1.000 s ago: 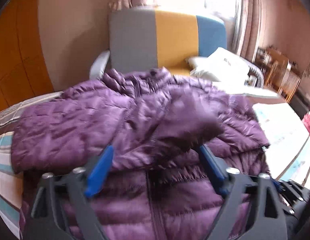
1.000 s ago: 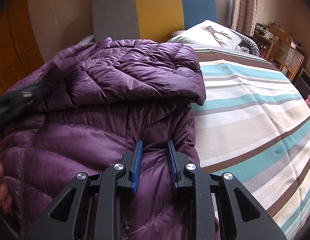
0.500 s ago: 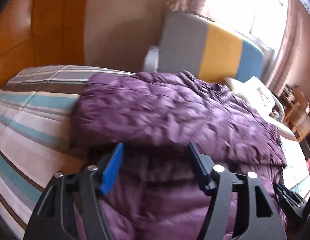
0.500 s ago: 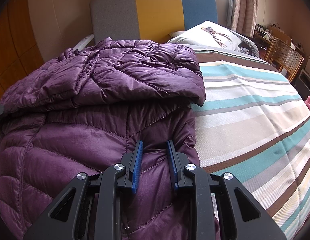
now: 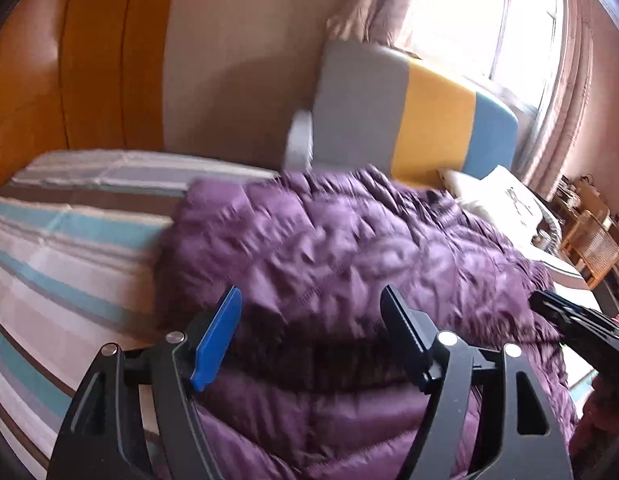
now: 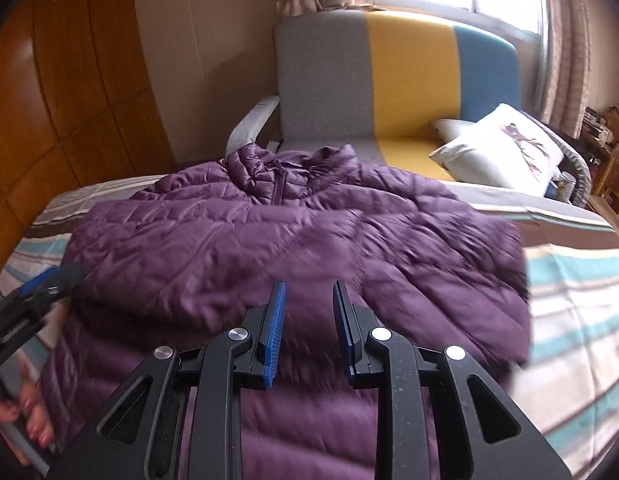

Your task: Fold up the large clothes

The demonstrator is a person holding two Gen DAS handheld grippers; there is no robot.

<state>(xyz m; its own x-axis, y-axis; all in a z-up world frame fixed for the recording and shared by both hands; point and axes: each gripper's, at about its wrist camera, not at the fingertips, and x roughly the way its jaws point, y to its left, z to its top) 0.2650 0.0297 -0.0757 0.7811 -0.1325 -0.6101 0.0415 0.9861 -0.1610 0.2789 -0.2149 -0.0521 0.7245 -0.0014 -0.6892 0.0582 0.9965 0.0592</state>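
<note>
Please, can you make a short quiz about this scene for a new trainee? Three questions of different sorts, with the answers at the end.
1. Multiple choice: which colour is the middle panel of the sofa back? A) red B) yellow C) green
2. True or false: the purple jacket lies spread on the striped bed cover.
3. Short answer: what white thing with a printed figure rests on the sofa seat, at the right of the right wrist view?

Key: 1 B; 2 true; 3 a pillow.
</note>
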